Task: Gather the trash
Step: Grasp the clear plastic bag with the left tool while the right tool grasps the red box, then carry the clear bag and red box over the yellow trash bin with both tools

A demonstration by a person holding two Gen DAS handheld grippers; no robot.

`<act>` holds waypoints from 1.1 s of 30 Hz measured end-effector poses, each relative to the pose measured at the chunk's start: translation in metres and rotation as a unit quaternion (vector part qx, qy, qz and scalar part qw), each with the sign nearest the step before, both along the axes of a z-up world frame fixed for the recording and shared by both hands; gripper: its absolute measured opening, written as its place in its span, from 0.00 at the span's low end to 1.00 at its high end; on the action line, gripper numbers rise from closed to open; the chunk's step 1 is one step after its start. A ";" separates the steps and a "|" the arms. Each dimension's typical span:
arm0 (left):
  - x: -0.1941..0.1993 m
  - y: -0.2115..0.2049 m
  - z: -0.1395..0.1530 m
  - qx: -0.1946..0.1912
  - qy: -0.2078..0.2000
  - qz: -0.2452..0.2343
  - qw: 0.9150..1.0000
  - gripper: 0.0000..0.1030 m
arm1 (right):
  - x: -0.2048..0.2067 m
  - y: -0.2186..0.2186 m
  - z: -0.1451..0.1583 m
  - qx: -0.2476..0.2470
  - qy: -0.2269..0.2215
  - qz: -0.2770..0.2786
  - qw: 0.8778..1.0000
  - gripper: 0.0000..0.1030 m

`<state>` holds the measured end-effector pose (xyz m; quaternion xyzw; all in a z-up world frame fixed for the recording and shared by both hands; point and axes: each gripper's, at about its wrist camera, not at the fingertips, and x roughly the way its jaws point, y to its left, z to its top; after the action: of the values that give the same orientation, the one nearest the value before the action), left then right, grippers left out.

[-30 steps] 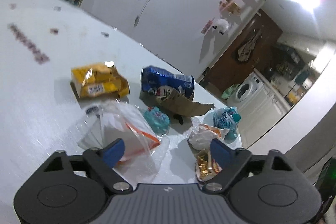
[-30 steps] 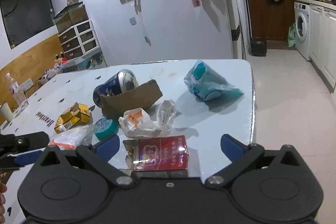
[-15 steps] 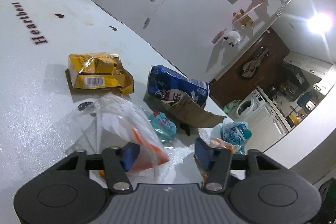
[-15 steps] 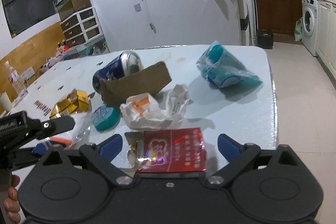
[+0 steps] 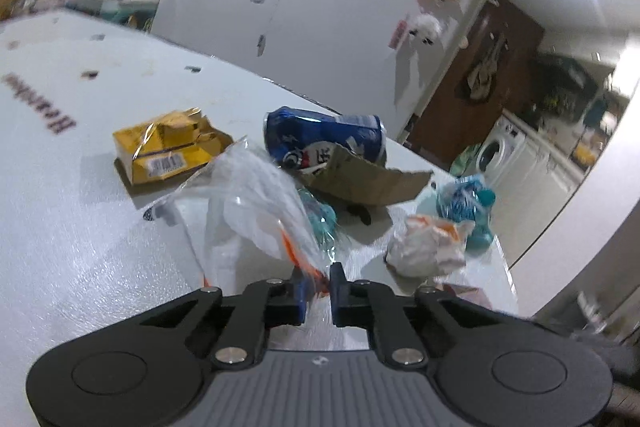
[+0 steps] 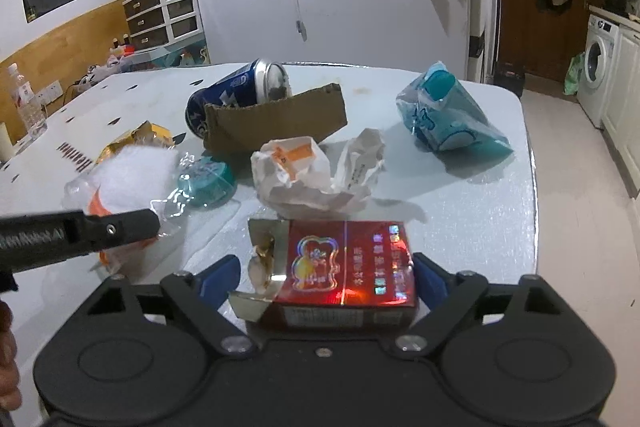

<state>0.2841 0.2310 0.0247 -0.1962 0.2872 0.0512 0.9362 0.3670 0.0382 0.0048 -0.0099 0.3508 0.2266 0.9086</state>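
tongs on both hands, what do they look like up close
Both tongs match: the left tongs and right tongs have a black body with a grey ribbed centre, round black side caps, silver pivot screws, and angular black linkages ending in blue pads. No cables or sleeves show.

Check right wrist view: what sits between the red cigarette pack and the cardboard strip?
Crumpled white paper lies between the red cigarette pack and the cardboard strip, shown in the right wrist view.
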 end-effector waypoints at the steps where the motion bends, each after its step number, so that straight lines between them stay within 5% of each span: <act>1: -0.001 -0.004 0.001 0.014 0.001 -0.003 1.000 0.11 | -0.002 -0.002 0.001 0.008 0.005 0.001 1.000 0.89; 10: -0.020 -0.025 0.007 0.079 0.003 -0.017 0.997 0.09 | -0.008 -0.013 0.006 0.039 0.040 -0.006 0.998 0.95; 15: -0.022 -0.033 0.008 0.112 0.009 -0.023 0.993 0.09 | -0.004 -0.003 0.004 0.008 0.030 -0.008 0.999 0.94; 21: -0.023 -0.041 0.011 0.145 0.016 -0.025 0.989 0.09 | -0.010 0.012 0.001 -0.061 0.003 0.013 0.998 0.85; 25: -0.028 -0.045 0.012 0.163 0.019 -0.024 0.986 0.09 | -0.017 0.008 0.005 -0.054 0.004 0.016 0.998 0.71; 33: -0.045 -0.044 0.017 0.164 0.021 -0.009 0.986 0.09 | -0.045 -0.007 0.013 -0.055 -0.023 0.010 0.998 0.70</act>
<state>0.2395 0.1871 0.0416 -0.0359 0.2960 0.0930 0.9500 0.3215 0.0312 0.0179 -0.0691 0.3418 0.2158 0.9120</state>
